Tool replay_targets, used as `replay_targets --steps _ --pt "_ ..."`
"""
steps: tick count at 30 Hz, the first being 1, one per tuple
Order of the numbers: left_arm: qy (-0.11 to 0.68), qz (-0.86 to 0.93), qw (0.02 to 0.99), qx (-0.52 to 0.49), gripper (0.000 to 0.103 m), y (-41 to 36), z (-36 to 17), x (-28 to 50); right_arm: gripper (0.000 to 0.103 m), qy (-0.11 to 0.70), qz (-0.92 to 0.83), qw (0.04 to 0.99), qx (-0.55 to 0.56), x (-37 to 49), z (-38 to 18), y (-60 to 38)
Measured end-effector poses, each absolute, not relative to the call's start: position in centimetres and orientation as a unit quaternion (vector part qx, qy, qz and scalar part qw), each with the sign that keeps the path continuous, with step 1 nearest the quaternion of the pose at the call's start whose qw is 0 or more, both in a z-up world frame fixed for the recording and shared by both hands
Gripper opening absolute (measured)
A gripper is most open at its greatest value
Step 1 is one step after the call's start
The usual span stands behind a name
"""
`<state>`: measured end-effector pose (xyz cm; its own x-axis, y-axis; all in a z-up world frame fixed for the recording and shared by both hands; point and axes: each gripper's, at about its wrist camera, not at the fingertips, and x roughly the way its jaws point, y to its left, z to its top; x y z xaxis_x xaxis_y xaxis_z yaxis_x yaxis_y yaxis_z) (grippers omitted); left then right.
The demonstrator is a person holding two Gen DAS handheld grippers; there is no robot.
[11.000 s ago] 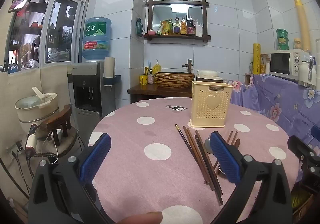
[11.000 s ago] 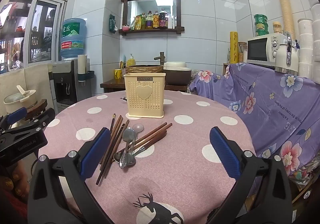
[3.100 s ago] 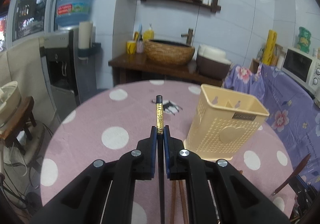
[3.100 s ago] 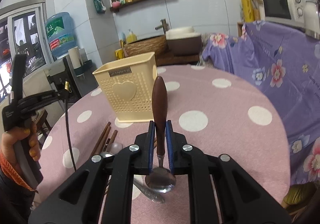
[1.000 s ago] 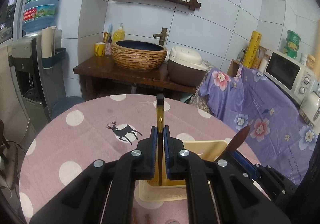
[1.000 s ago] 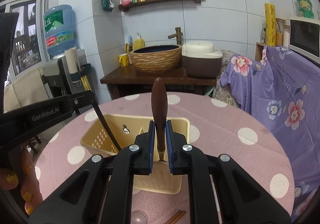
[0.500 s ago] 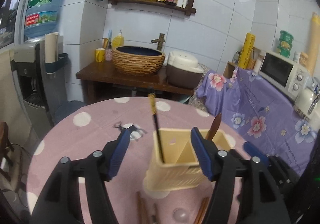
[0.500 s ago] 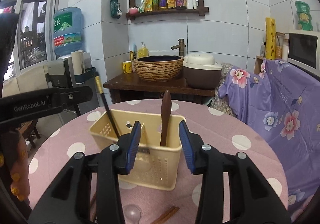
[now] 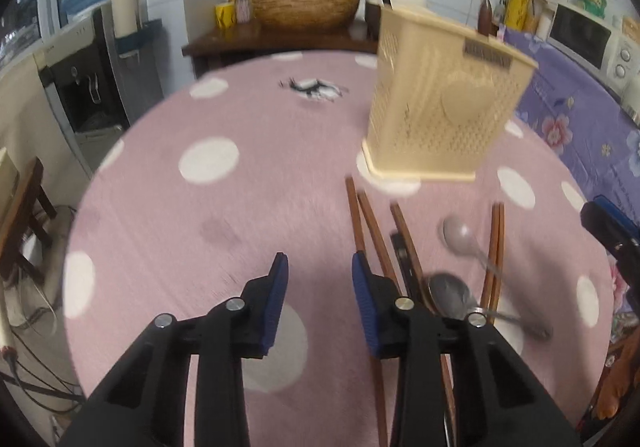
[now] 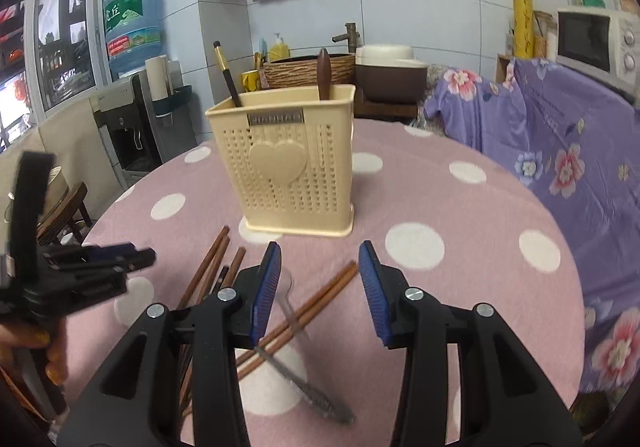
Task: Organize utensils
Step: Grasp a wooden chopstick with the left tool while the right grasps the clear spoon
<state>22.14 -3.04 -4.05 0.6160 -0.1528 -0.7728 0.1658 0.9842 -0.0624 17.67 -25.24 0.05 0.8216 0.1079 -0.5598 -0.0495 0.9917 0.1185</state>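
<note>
Jaws of the left gripper (image 9: 316,279) are closing, with nothing between them, only bare pink cloth below. Jaws of the right gripper (image 10: 318,275) are opening and hold nothing; the handle of a spoon (image 10: 304,367) and two crossed chopsticks (image 10: 320,299) lie on the surface (image 10: 440,207) under the gap.

In the left wrist view, brown chopsticks (image 9: 370,223) run from the right pad toward 12 o'clock, just beside it. At 3 o'clock of that gripper lie a dark spoon bowl (image 9: 450,293), a pale spoon (image 9: 458,233) and another chopstick pair (image 9: 496,247). The right gripper's tip shows at the 3 o'clock edge of the view.

The holder (image 10: 286,163), a cream perforated box with a heart on its front, stands upright on the surface at 12 o'clock of both grippers, apart from them. In it a black chopstick (image 10: 228,75) leans in the 9 o'clock compartment and a brown spoon handle (image 10: 323,75) rises from the 3 o'clock side.

In the right wrist view the left gripper is at 9 o'clock, held by a hand (image 10: 44,351). Purple floral cloth (image 10: 560,151) lies at 3 o'clock, and a water dispenser (image 10: 132,115) at 10 o'clock.
</note>
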Motion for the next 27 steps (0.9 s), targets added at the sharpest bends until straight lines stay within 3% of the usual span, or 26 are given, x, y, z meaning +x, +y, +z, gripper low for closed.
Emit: replay_targets --steps 6,14,27 --pt "0.449 -0.095 0.888 0.023 0.027 -4.8 -6.6 21.8 0.042 0.300 0.045 0.952 0.049 16.2 -0.6 -25.5" --pt "0.439 -0.090 0.893 0.044 0.026 -6.0 -7.2 22.5 0.042 0.306 0.055 0.950 0.044 16.7 -0.8 -25.4" --pt "0.452 -0.110 0.885 0.025 0.026 -6.0 -7.1 24.7 0.042 0.419 0.182 0.889 -0.029 25.9 -4.6 -23.2"
